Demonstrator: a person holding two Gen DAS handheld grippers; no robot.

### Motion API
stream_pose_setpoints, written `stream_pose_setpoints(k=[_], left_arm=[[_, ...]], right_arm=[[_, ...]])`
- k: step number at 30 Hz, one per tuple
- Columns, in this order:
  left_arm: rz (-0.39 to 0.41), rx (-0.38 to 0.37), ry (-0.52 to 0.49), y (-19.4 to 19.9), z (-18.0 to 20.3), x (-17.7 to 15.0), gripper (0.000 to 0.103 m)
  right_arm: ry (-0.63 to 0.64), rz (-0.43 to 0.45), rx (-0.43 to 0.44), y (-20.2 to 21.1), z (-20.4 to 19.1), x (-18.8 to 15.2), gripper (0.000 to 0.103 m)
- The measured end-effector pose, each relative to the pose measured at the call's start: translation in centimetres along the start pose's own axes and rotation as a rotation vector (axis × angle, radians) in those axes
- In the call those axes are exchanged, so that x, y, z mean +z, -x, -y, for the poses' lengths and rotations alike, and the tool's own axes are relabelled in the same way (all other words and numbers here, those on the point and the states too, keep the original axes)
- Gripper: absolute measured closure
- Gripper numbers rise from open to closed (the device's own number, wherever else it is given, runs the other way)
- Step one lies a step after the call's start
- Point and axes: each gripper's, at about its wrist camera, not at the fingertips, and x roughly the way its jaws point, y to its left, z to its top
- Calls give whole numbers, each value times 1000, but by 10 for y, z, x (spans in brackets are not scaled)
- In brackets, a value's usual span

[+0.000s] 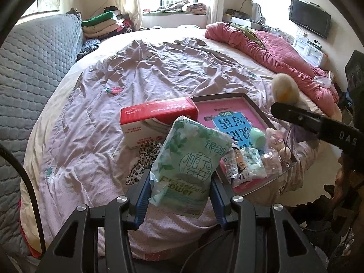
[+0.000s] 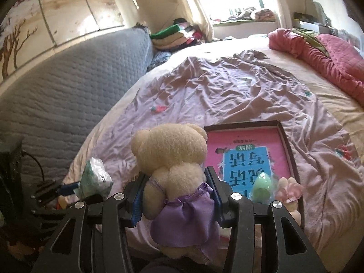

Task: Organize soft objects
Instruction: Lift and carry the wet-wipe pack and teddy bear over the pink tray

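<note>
My left gripper [image 1: 179, 195] is shut on a green tissue pack [image 1: 190, 166], held above the near edge of the bed; the pack also shows in the right wrist view [image 2: 95, 178]. My right gripper [image 2: 176, 195] is shut on a cream teddy bear in a purple dress [image 2: 175, 170], held above the bed just left of the tray; the bear's head shows in the left wrist view [image 1: 285, 88]. A shallow pink-bottomed box tray [image 1: 250, 101] [image 2: 289, 141] lies on the bed and holds a green egg toy [image 1: 257, 137] [image 2: 261, 187], a small pink plush [image 2: 290, 188] and small packets [image 1: 244, 166].
A red and white tissue box [image 1: 157, 120] lies on the lilac sheet [image 1: 136, 72] left of the tray, with a leopard-print cloth [image 1: 143, 161] in front of it. A pink quilt [image 1: 284, 50] is bunched at the far right. A grey padded headboard [image 1: 34, 68] is on the left.
</note>
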Motion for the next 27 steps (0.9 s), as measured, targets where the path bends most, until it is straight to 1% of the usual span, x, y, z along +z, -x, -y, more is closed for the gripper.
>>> stream_pose_setpoints(k=[10,15,27], left_arm=[[4,-17,-28,-3,19,10,55],[3,-27,-43,-5,30,13,55],[-13,-48,-62,-19,45,21,55]], right_arm=[[-33,57,-21,21,18,5,53],[-38,63,-52,29,28,6,53],[-72,95,-70,37,46,8,53]])
